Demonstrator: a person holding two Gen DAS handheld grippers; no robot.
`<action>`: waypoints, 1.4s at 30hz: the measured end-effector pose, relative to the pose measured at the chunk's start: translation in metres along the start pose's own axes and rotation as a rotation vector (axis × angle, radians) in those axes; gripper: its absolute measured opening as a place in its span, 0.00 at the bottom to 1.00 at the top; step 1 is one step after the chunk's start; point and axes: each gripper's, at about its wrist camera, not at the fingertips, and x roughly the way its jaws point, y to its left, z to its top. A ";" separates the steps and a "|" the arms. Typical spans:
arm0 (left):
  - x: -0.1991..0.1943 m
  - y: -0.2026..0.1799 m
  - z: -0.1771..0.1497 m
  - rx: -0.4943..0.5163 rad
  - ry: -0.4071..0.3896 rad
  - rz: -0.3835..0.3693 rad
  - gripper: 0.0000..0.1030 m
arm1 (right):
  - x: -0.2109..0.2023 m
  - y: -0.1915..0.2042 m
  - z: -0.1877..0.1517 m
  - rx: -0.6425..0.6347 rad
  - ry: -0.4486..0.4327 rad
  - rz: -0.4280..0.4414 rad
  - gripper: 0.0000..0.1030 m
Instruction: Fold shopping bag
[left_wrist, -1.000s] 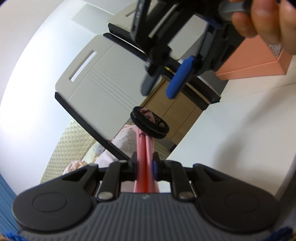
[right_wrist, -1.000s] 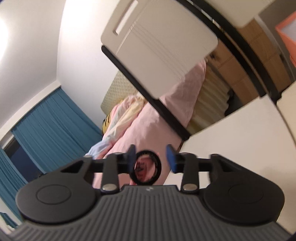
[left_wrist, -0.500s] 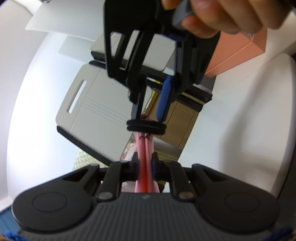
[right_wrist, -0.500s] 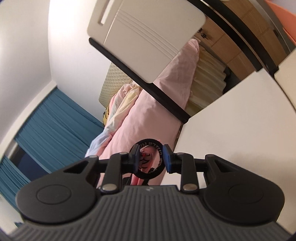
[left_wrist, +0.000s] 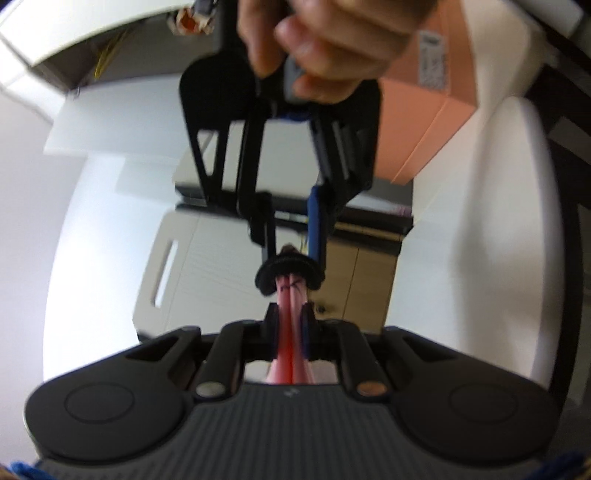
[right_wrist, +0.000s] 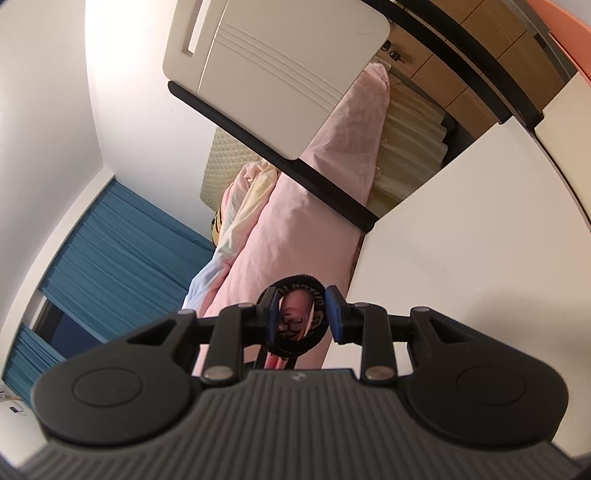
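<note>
My left claw (left_wrist: 289, 334) is black with a ribbed grey body, and between its dark pads runs the pink shopping bag (left_wrist: 291, 354), rolled thin, with a redder line down its middle. A black elastic band (left_wrist: 288, 274) rings the bag; through it the pink cloth shows black printed marks. My right claw (right_wrist: 302, 314) is black too, with blue pads. The bench (right_wrist: 480, 236) is plain white. A box (left_wrist: 424, 125) beyond it is salmon-orange with a white label. The curtain (right_wrist: 110, 243) is deep blue, the bedding (right_wrist: 306, 221) pale pink with a pale yellow part, the headboard (right_wrist: 218, 158) cream and quilted in diamonds, the cabinet (right_wrist: 491, 48) wood-brown.
</note>
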 end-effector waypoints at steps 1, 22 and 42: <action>-0.002 -0.001 0.000 0.008 -0.012 -0.001 0.12 | -0.002 -0.002 0.001 0.005 0.010 0.000 0.30; -0.004 0.093 -0.012 -0.720 -0.067 -0.398 0.52 | -0.072 0.046 0.007 -0.500 -0.149 -0.114 0.18; 0.097 0.100 -0.084 -1.634 -0.110 -1.162 0.68 | -0.122 0.029 0.009 -0.430 -0.063 0.177 0.16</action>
